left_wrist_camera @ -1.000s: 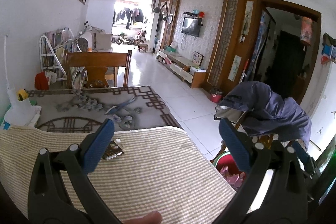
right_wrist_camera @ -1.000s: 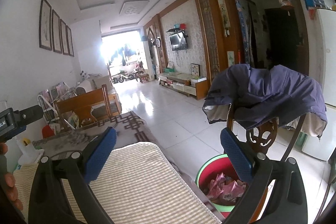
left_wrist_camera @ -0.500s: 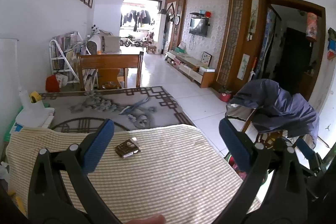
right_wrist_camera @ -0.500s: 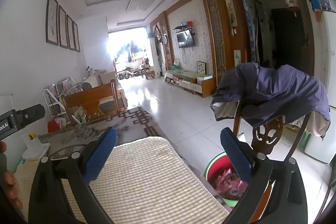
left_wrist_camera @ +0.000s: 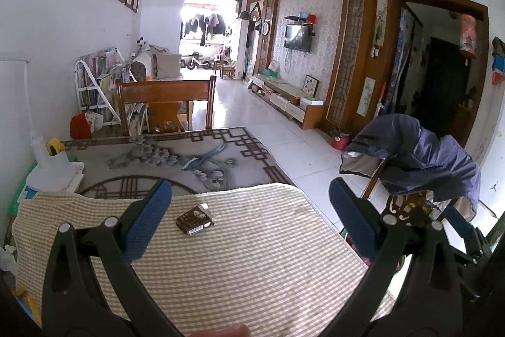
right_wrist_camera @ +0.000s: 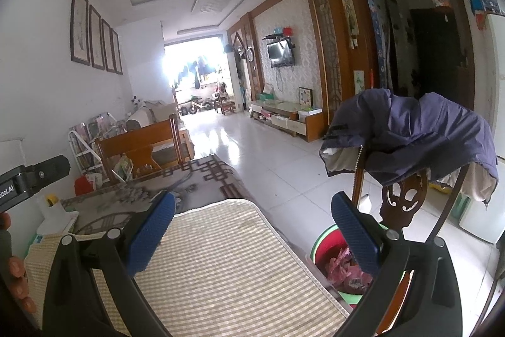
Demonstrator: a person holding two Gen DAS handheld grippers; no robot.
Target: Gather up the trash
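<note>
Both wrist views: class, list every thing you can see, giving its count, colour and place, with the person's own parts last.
Small box: one, dark brown, lying on the checked cloth.
Checked cloth: one, yellow-white, covering the near table.
Bin: one, red with green rim, on the floor beside the table, pink trash inside.
Jacket: one, purple-blue, draped over a wooden chair.
Left gripper: one, black with blue pads, open above the cloth.
Right gripper: one, same colours, open.
</note>
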